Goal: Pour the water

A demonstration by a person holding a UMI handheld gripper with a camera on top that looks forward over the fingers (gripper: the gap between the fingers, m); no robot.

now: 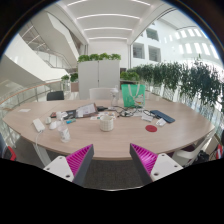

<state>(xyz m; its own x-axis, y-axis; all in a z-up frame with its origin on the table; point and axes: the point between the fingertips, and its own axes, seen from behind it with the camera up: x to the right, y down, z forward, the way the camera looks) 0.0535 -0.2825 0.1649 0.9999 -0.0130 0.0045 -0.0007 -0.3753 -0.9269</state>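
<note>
Gripper view: I see my hand-held gripper (112,158) spread wide, its magenta-padded fingers (78,158) holding and touching nothing. Well beyond them, on the long oval light-wood table (120,137), stands the white mug (106,121), upright, its long axis vertical. A green container (133,95) stands behind the mug, farther away.

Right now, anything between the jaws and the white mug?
No. In the gripper view the gripper is open, and only bare table lies between it and the white mug.

White mug (107,121) upright on table (100,137)
</note>
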